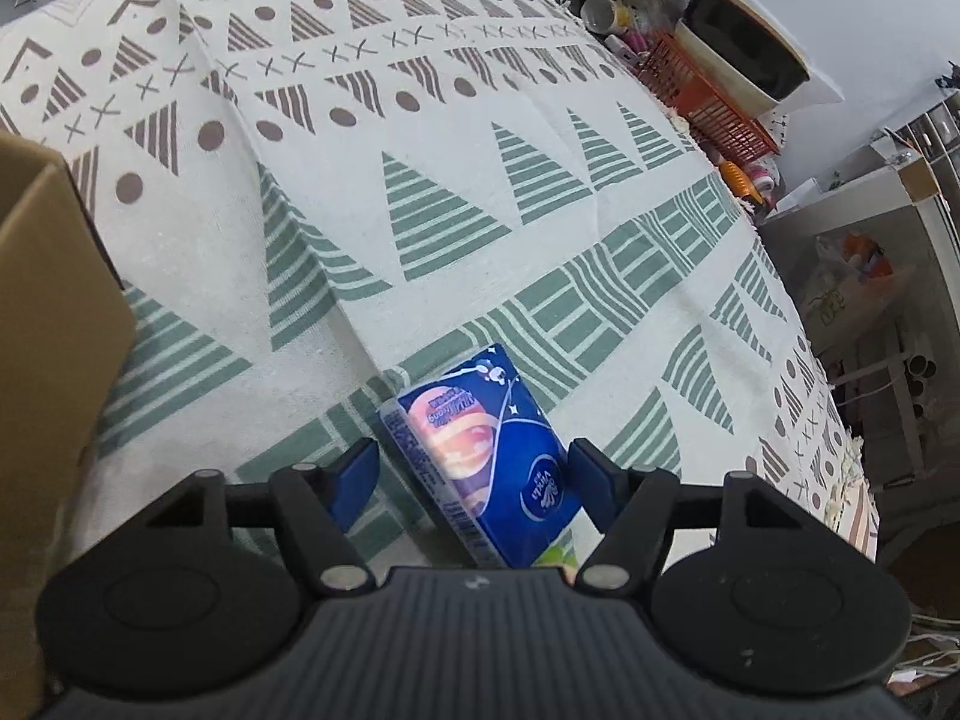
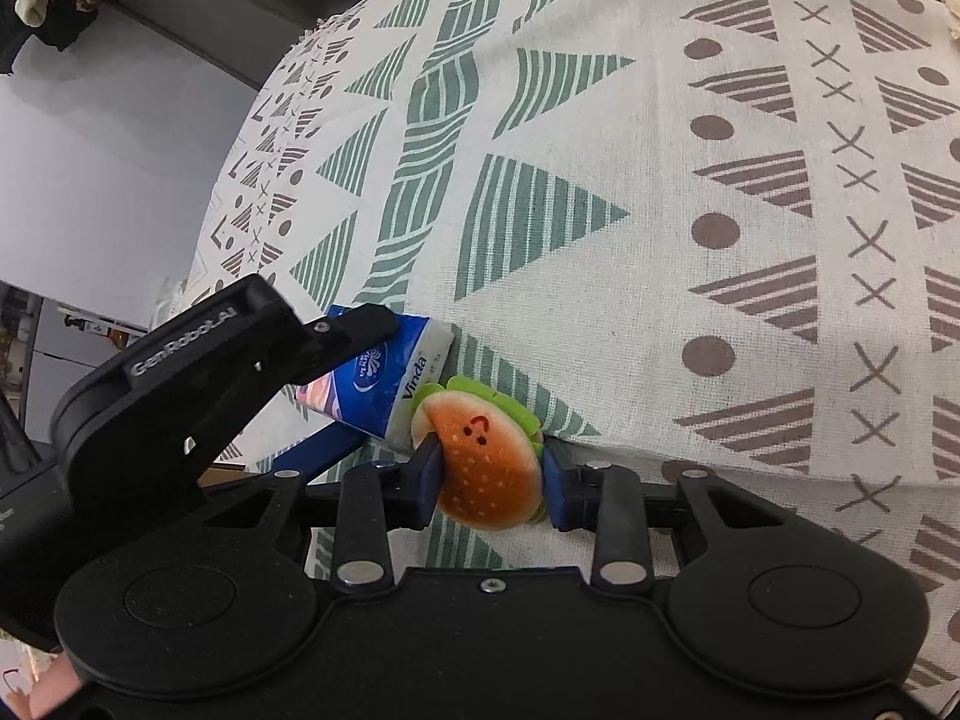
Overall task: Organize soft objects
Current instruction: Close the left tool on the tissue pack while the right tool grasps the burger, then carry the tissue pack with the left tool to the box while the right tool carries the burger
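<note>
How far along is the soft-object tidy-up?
Nothing looks stowed yet. In hand: the right gripper is shut on the plush burger. The left gripper is open, its fingers on either side of the Vinda tissue pack, which sits on the patterned tablecloth. Left: grasp the pack and put both away, perhaps in the cardboard box; its inside is hidden.
</note>
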### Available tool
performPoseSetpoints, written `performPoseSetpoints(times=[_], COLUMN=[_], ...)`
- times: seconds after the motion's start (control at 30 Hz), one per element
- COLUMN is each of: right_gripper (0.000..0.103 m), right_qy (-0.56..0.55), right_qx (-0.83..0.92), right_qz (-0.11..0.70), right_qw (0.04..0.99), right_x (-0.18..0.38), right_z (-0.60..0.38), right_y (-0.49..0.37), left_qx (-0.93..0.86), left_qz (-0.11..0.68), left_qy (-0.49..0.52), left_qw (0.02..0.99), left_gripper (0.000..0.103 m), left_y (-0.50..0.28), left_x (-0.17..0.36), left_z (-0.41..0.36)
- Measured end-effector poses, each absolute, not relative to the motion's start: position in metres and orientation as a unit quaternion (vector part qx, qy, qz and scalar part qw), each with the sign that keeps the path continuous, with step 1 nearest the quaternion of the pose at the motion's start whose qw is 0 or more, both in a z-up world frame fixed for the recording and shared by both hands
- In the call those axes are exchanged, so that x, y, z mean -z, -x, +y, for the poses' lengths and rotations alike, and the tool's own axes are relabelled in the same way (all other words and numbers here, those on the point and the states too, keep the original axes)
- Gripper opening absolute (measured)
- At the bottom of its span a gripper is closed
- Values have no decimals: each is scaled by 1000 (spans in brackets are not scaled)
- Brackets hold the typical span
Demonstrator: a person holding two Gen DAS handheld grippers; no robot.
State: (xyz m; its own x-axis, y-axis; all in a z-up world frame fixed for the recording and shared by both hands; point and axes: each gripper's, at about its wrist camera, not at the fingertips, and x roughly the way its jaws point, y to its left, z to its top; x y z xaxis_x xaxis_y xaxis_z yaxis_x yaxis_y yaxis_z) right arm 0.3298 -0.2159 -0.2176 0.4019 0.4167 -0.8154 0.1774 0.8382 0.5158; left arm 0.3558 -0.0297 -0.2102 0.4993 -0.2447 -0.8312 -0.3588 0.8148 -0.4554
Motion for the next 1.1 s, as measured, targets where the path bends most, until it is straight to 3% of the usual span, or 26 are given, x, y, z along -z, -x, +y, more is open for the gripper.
performPoseSetpoints(times=[0.13,0.3,0.47,0.7,1.1], right_gripper=[34,33,33,33,33], right_qy=[-278,-280,-273,-271,-250], right_qx=[-75,-76,-79,-78,-99], right_qz=[543,540,530,506,465], right_qw=[789,790,799,815,843], right_x=[219,216,209,192,157], right_z=[-215,-216,-216,-223,-212], right_y=[-332,-331,-327,-319,-298], left_qx=[-36,-43,-42,-48,-49], left_qz=[490,477,466,451,417], left_qy=[302,304,298,277,254], left_qw=[817,823,832,847,871], left_gripper=[58,35,25,19,18], left_y=[-358,-354,-345,-331,-292], left_x=[211,204,192,171,126], left_z=[-31,-28,-24,-14,5])
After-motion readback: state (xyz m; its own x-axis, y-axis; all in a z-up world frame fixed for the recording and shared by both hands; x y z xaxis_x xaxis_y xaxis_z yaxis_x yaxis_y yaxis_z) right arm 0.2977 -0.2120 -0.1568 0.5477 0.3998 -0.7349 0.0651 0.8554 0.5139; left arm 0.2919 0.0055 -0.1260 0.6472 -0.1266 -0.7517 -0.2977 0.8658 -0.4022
